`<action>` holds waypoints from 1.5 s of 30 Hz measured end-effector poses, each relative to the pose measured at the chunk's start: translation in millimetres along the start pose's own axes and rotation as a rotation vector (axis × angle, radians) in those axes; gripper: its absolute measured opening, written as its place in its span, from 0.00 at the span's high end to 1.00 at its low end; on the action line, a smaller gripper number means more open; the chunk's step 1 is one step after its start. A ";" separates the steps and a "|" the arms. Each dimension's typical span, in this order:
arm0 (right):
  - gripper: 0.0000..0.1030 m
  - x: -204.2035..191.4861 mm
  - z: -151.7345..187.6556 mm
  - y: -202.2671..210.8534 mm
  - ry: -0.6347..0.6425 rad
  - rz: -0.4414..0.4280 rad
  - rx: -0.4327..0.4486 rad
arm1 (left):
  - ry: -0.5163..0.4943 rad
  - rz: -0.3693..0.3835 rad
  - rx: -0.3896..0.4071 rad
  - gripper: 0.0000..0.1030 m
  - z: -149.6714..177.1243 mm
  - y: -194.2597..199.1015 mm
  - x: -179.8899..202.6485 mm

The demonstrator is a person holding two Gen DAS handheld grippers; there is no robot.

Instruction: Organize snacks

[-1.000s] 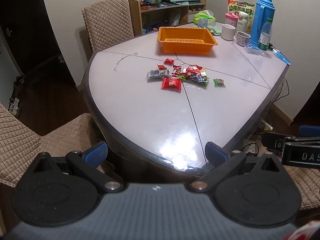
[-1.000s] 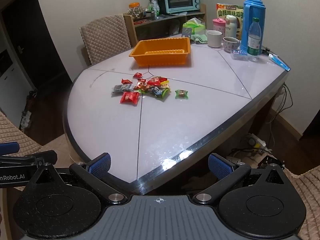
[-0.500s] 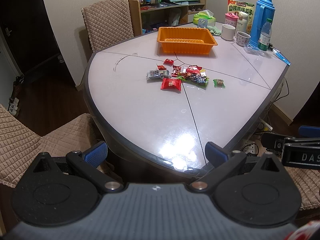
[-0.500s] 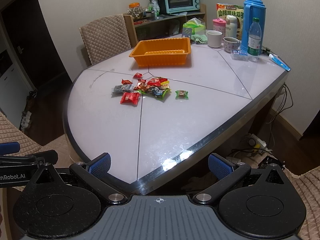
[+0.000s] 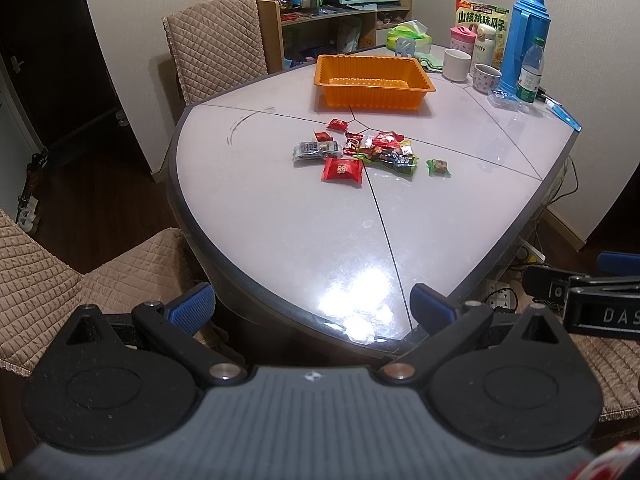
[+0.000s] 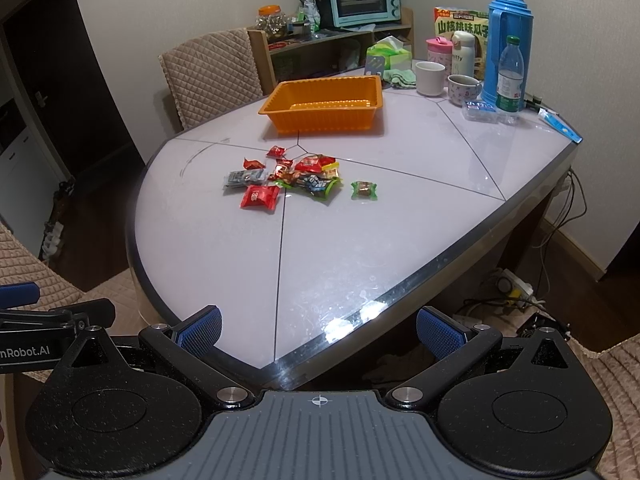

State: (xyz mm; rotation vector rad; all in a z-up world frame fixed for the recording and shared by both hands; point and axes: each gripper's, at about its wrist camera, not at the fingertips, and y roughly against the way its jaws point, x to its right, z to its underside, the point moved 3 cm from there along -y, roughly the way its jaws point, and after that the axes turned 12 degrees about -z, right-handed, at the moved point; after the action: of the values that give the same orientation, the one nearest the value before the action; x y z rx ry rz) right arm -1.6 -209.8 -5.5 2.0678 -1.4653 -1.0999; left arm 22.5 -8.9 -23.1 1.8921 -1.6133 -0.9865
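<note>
Room: dim dining corner with pale walls, a dark doorway on the left, and a wooden shelf carrying a teal toaster oven (image 6: 362,0) behind the table.
Table (image 5: 280,220): large, glossy and white with a dark rim and thin seam lines crossing its top; ceiling light glares near the close edge.
Chairs: one quilted beige chair (image 5: 216,40) stands at the far side, and another quilted seat (image 5: 60,272) sits close on the left.
Orange tray (image 6: 320,122): rectangular, empty inside, resting on the far half of the table, just beyond the snacks.
Far-right clutter: blue thermos (image 6: 508,40), water bottle (image 6: 510,76), two mugs, a pink cup and a snack bag grouped near the wall.
Snacks (image 5: 372,152): loose pile of small wrapped pieces at the table's middle, between the tray and the near edge; a red packet (image 6: 259,197) lies at the front, a green-wrapped candy (image 6: 364,191) sits apart to the right.
Left gripper (image 5: 312,312): blue-padded fingers spread wide, holding nothing, hovering off the near table edge.
Right gripper (image 6: 319,330): fingers likewise wide apart and empty, above the near rim, well short of the snacks.
</note>
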 end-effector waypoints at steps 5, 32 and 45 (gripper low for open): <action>0.00 1.2 -1.5 -1.6 0.000 0.000 0.000 | 0.000 0.000 -0.003 0.00 -1.5 -0.4 0.4; 0.00 1.0 -1.4 -0.2 -0.001 -0.001 0.002 | 0.001 0.000 0.000 0.00 -1.4 0.2 -0.4; 0.00 5.7 -8.2 4.3 -0.001 -0.002 0.006 | -0.001 -0.001 0.005 0.00 -6.0 2.9 7.3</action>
State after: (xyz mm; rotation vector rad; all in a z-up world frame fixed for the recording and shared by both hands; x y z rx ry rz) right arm 2.9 -217.7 0.4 2.0734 -1.4689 -1.0991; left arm 25.6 -17.2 -18.7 1.8961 -1.6166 -0.9852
